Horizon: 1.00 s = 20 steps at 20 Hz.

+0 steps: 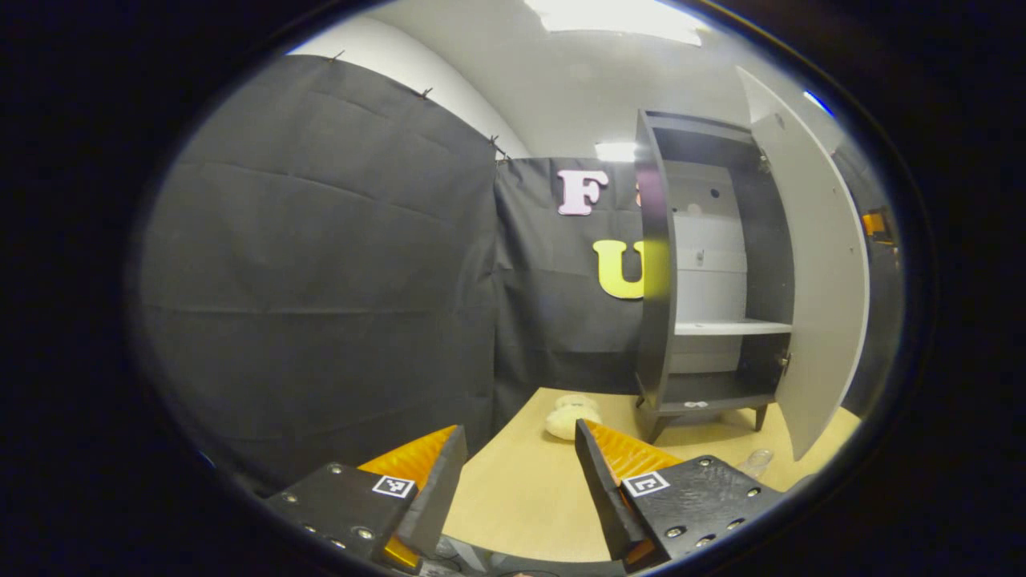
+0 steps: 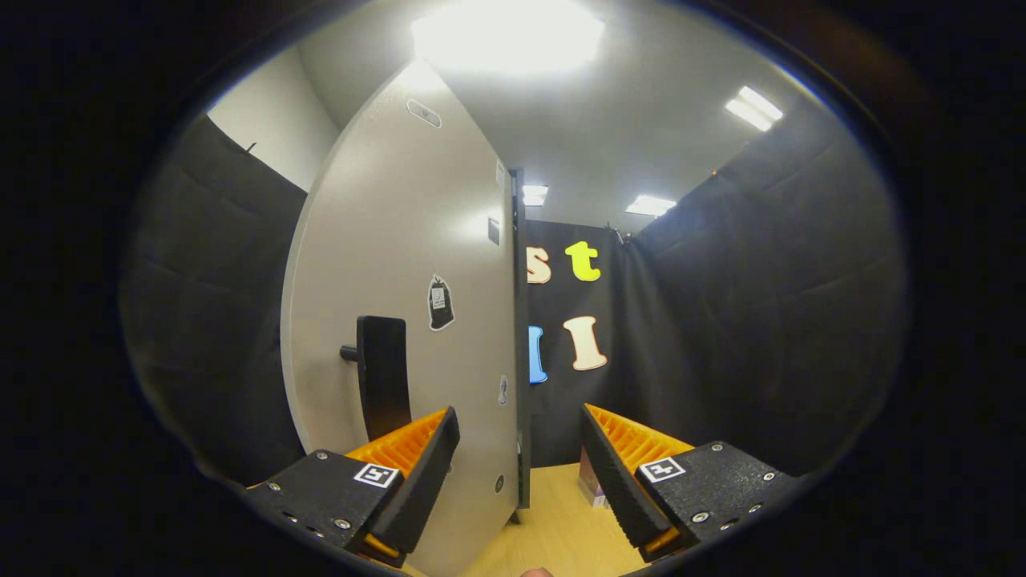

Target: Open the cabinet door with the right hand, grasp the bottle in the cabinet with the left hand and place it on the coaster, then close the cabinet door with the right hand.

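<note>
Left gripper [image 1: 519, 465]: we hold it level and pointing forward, its two fingers spread wide apart with nothing between them.
Left fingers [image 1: 429, 481]: one stands at lower left and one at lower right of the left gripper view, both angled inward toward their tips; neither touches anything.
Right gripper [image 2: 519, 453]: we hold it tilted a little upward, its fingers also parted wide and gripping nothing.
Right fingers [image 2: 617, 473]: the pair sits low in the right gripper view, tips leaning toward each other with a broad gap between them; we see no contact on either inner face.
</note>
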{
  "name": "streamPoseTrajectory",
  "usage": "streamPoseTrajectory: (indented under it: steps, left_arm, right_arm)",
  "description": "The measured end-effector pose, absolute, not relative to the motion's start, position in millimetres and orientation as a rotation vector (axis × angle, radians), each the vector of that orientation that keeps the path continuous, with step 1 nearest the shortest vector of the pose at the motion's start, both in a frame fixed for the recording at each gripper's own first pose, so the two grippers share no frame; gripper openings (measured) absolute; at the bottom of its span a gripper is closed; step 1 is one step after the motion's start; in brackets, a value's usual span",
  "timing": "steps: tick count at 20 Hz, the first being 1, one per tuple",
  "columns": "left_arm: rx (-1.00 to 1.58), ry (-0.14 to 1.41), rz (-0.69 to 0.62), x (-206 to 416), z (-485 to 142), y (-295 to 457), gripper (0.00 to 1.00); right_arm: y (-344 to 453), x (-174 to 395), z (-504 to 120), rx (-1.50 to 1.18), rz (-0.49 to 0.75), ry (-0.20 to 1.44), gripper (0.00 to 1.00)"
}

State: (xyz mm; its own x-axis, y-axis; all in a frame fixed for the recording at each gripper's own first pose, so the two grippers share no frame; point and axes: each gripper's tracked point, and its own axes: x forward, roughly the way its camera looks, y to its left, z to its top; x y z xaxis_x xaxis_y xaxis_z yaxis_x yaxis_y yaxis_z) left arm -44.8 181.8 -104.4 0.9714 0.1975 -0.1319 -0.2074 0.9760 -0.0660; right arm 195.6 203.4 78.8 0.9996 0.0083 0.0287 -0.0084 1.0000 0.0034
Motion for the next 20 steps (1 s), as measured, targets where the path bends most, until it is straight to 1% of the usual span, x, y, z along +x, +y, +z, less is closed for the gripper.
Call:
streamPoseTrajectory:
  steps: [1,2,10,11,13,14,18,20]
  left_arm:
    - [-0.08,0.125,0.209,-44,-106,186,0.83]
    - [-0.081,0.126,0.211,-45,-106,190,0.78]
    - [-0.08,0.127,0.241,-51,-112,218,0.78]
    - [-0.082,0.127,0.246,-52,-112,222,0.83]
    - [-0.081,0.133,0.256,-54,-115,227,0.73]
    - [-0.078,0.135,0.261,-56,-114,229,0.78]
    - [-0.07,0.129,0.274,-56,-111,227,0.78]
    - [-0.065,0.129,0.277,-58,-111,227,0.78]
  right_arm:
    - [209,198,78,0.004,0.01,-0.026,0.93]
    - [215,200,78,0.003,0.011,-0.026,0.93]
    - [281,225,74,0.045,0.073,-0.025,0.94]
    - [289,231,73,0.055,0.085,-0.031,0.94]
    - [307,243,70,0.079,0.111,-0.041,0.94]
    - [315,249,66,0.092,0.122,-0.036,0.94]
    - [335,266,51,0.113,0.172,-0.015,0.95]
    - [337,265,46,0.1,0.192,-0.007,0.95]
